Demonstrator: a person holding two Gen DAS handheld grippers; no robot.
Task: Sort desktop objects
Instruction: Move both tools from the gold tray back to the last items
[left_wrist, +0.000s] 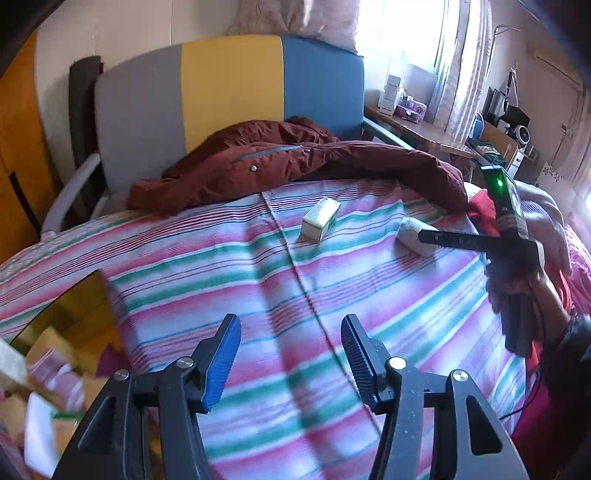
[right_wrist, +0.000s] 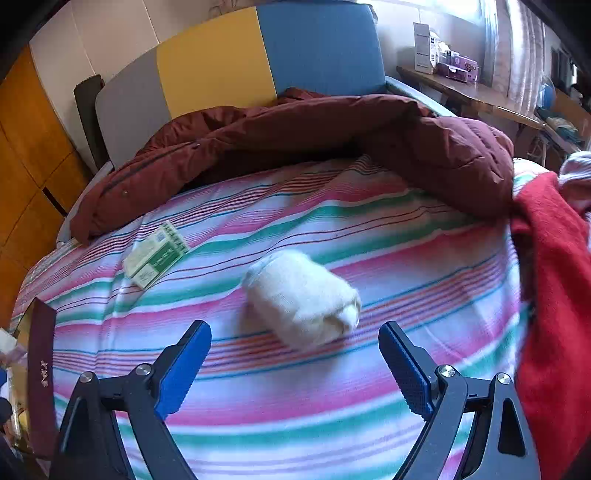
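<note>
Both tongs (right_wrist: 295, 363) gape; box (left_wrist: 70, 314) w/ cartons bottom-left.

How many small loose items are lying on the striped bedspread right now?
2. A green-and-white box lies toward the left near the maroon jacket, and a rolled white cloth sits just ahead of the right tool. The jacket may hide others.

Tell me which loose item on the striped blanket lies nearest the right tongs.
The rolled white cloth, lying just ahead of the open right tongs. The green-and-white box sits farther off to the left, near the maroon jacket.
</note>
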